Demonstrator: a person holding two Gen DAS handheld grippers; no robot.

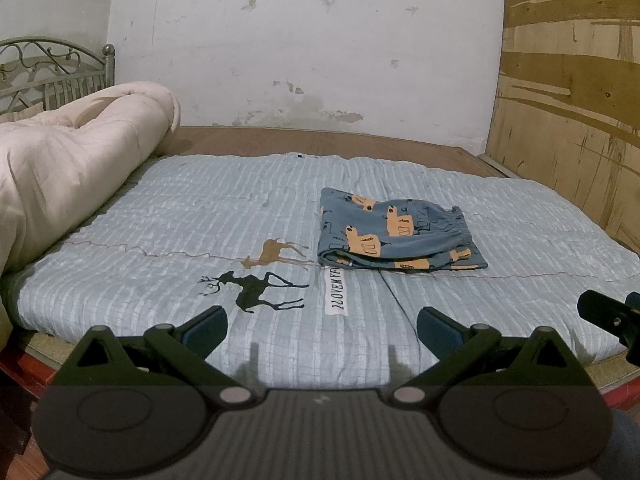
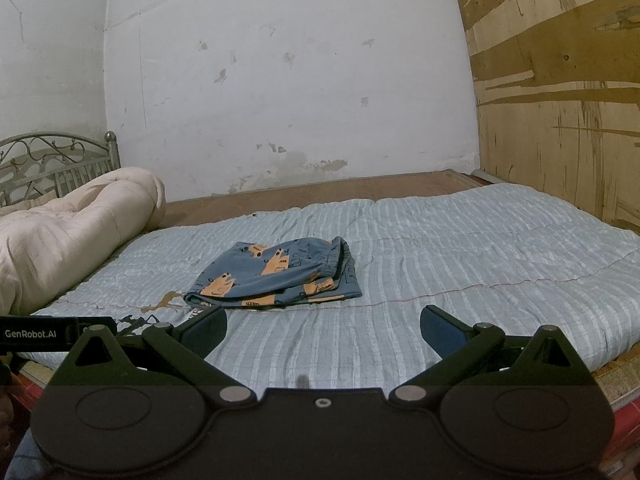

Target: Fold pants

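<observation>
The blue pants (image 1: 394,232) with orange prints lie folded into a compact stack on the light blue striped quilt (image 1: 200,208). They also show in the right wrist view (image 2: 276,280), left of centre. My left gripper (image 1: 322,330) is open and empty, held back near the bed's front edge, apart from the pants. My right gripper (image 2: 323,330) is open and empty too, just in front of the pants. Part of the right gripper (image 1: 612,318) shows at the right edge of the left wrist view.
A rolled cream duvet (image 1: 68,160) lies along the bed's left side before a metal headboard (image 1: 52,68). A plywood panel (image 1: 572,100) stands at the right, a white wall (image 1: 304,40) behind. Brown bare mattress (image 1: 320,140) shows beyond the quilt.
</observation>
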